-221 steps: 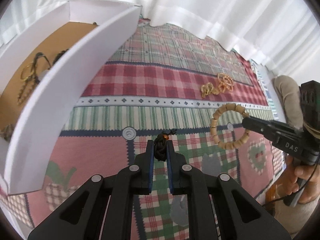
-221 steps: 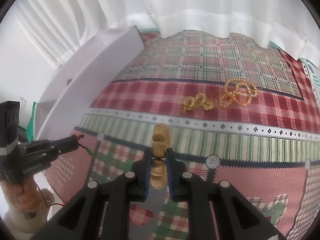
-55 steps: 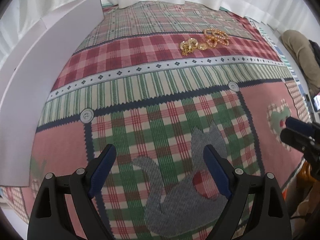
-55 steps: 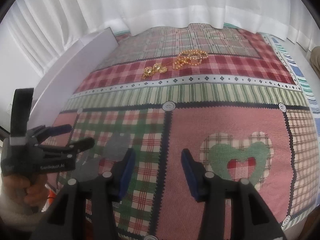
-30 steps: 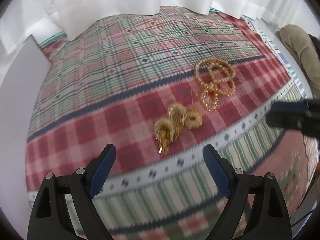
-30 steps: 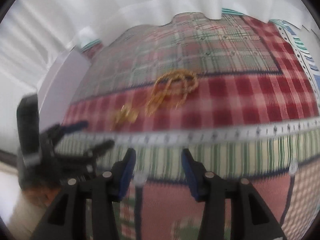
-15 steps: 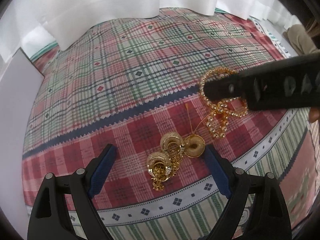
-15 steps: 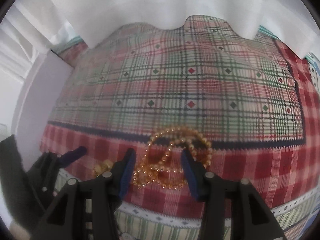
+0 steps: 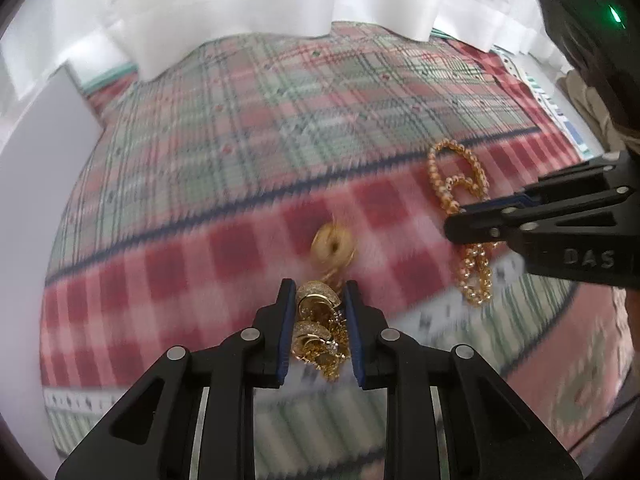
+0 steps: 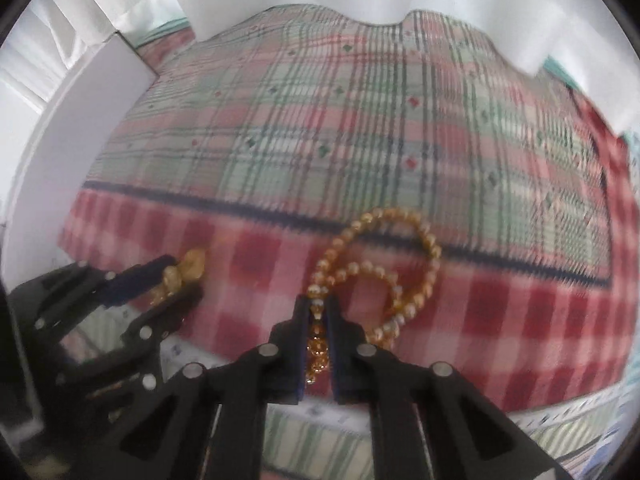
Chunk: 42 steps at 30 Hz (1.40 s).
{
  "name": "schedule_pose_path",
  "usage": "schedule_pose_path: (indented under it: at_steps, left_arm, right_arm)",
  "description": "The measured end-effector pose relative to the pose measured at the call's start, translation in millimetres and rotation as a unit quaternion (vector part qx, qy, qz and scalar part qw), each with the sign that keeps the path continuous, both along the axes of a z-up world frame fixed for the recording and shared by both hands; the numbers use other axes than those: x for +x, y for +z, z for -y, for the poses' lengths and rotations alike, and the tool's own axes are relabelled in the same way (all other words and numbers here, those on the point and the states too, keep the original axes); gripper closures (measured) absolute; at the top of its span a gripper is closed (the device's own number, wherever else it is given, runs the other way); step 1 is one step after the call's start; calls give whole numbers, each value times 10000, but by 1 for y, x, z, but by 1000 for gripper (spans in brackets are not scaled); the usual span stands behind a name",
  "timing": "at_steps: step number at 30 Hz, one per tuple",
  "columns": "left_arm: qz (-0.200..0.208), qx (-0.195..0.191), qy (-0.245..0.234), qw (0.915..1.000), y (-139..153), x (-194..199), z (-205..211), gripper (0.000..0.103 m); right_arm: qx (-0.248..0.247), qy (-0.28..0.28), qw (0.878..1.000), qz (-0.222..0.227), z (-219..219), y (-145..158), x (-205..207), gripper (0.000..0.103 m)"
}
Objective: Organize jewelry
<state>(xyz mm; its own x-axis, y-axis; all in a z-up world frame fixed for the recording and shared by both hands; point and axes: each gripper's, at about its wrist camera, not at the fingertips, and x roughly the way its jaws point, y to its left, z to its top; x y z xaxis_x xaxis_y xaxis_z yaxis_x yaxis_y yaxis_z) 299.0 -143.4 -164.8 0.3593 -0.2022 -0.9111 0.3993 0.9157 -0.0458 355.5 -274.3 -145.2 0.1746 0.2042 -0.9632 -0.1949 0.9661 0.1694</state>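
Note:
A cluster of gold earrings [image 9: 316, 320] lies on the red-checked band of the plaid cloth [image 9: 248, 128]. My left gripper [image 9: 317, 292] points down over it, jaws closing, blue pads against both sides of the cluster. One gold ring piece [image 9: 334, 242] trails just beyond the tips. To the right a gold bead necklace [image 9: 456, 176] lies coiled, with my right gripper [image 9: 452, 224] pinching it. In the right wrist view the right gripper [image 10: 317, 304] has its jaws closed tight on a bead strand of the necklace [image 10: 400, 240]. The left gripper [image 10: 180, 276] holds the earrings [image 10: 188, 268] at the left.
A white box [image 9: 40, 140] stands at the left edge of the cloth; its wall [image 10: 100, 80] also shows in the right wrist view. White curtains [image 9: 280, 0] hang along the far edge. Both views are blurred by motion.
The left jaws have gone from wide open around the earrings to closed against them. The right jaws have closed on the bead necklace. Both grippers have dropped closer to the cloth.

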Motion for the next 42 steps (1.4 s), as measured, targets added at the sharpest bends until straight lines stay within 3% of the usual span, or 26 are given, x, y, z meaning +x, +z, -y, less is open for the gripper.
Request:
schedule_pose_path:
  at_steps: [3, 11, 19, 20, 21, 23, 26, 28, 33, 36, 38, 39, 41, 42]
  left_arm:
    - [-149, -99, 46, 9998, 1, -35, -31, 80]
    - [-360, -175, 243, 9989, 4, -129, -111, 80]
    - [-362, -180, 209, 9990, 6, -189, -144, 77]
    - [-356, -169, 208, 9990, 7, -190, -146, 73]
    - [-364, -177, 218, 9989, 8, -191, -149, 70]
    - [-368, -359, 216, 9984, 16, -197, -160, 55]
    - [-325, -510, 167, 9980, 23, -206, -174, 41]
    - [-293, -456, 134, 9984, 23, -209, -174, 41]
    - [-237, -221, 81, 9994, 8, -203, -154, 41]
    - [-94, -83, 65, 9999, 3, -199, -145, 32]
    - [-33, 43, 95, 9999, 2, -198, -139, 35]
    - [-13, 112, 97, 9999, 1, -198, -137, 40]
    - [75, 210, 86, 9997, 3, -199, -136, 80]
    - [-6, 112, 81, 9999, 4, -198, -137, 80]
  right_arm:
    - [373, 90, 9991, -171, -6, -2, -29, 95]
    - [753, 535, 9956, -154, -55, -7, -134, 95]
    - [879, 585, 9944, -88, -82, -10, -231, 94]
    - [887, 552, 9945, -64, -82, -8, -238, 92]
    - [870, 538, 9948, -17, -79, -5, -240, 78]
    - [891, 492, 9946, 198, -68, 12, -254, 61]
    - [868, 523, 9935, 515, -56, 35, -265, 61]
    - [720, 559, 9939, 626, -48, 43, -273, 61]
    - [402, 308, 9971, 566, -34, 30, -260, 61]
    - [203, 319, 9974, 614, -41, 22, -253, 61]
    - [87, 448, 9969, 634, -51, 15, -248, 59]
    - [-194, 406, 9966, 689, -56, 10, -244, 59]
    - [-407, 317, 9963, 684, -58, 2, -240, 59]
    - [-403, 333, 9963, 676, -61, -1, -239, 67]
